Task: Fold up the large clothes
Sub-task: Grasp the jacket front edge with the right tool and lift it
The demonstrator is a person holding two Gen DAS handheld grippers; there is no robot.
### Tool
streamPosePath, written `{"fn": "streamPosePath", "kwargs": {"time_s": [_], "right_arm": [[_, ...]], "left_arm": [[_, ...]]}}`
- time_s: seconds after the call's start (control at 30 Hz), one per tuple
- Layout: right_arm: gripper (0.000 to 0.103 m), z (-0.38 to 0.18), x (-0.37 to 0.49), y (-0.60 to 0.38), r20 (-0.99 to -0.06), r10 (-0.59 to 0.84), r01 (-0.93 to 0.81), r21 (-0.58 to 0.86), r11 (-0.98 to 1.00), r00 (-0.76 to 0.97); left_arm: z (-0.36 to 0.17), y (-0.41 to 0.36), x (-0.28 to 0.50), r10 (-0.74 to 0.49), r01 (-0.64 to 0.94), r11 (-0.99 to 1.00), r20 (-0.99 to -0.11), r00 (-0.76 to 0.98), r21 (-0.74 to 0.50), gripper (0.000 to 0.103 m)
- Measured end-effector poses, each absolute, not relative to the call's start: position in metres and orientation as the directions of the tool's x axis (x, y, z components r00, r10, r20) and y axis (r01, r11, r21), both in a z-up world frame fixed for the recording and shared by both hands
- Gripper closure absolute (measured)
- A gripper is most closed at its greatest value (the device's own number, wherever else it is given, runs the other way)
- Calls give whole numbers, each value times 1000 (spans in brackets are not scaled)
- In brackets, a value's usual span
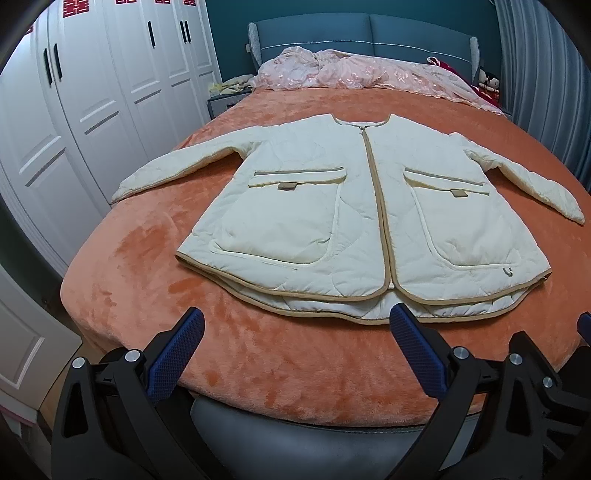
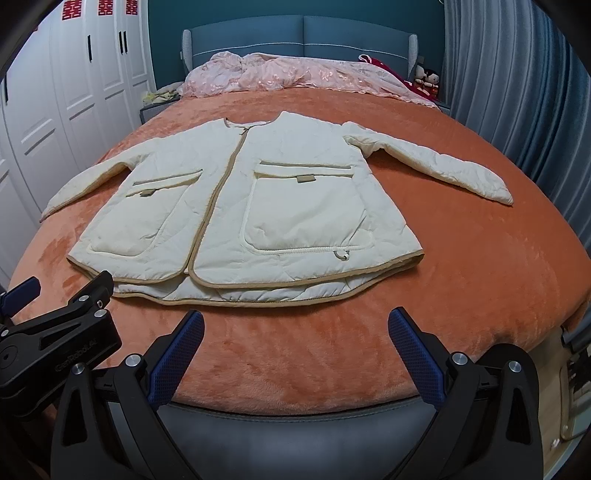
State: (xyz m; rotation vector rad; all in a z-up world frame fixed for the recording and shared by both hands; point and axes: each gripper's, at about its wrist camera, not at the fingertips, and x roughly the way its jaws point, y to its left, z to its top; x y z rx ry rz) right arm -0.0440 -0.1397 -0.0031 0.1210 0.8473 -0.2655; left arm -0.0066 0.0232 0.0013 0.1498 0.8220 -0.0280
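Note:
A cream quilted jacket (image 1: 314,206) (image 2: 258,206) with tan trim lies flat and face up on the orange bed cover, zipped, both sleeves spread outward, hem toward me. My left gripper (image 1: 297,325) hovers open at the foot of the bed, just short of the hem's middle, blue pads wide apart and holding nothing. My right gripper (image 2: 295,325) is likewise open and empty, a little back from the hem's right half. The left gripper's body (image 2: 55,325) shows at the left of the right wrist view.
The orange bed cover (image 1: 258,350) spreads around the jacket. A pink quilt (image 1: 354,70) is bunched at the blue headboard (image 1: 369,33). White wardrobe doors (image 1: 74,110) stand on the left, grey-blue curtains (image 2: 517,92) on the right. Stuffed toys (image 2: 426,79) sit by the headboard.

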Motion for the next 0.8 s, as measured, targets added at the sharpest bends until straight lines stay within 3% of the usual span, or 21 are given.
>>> {"fn": "streamPosePath", "kwargs": {"time_s": [0.3,0.8], "right_arm": [[5,-30,-13,-199,-798,-168,330,41,943,579],[5,-33,90,-504,-784,-256,679,266,684,565]], "left_arm": [[-13,25,30,0,75,995,-774,633,62,5],[-23,16,146,57,-37,998,-801,596,43,5]]}}
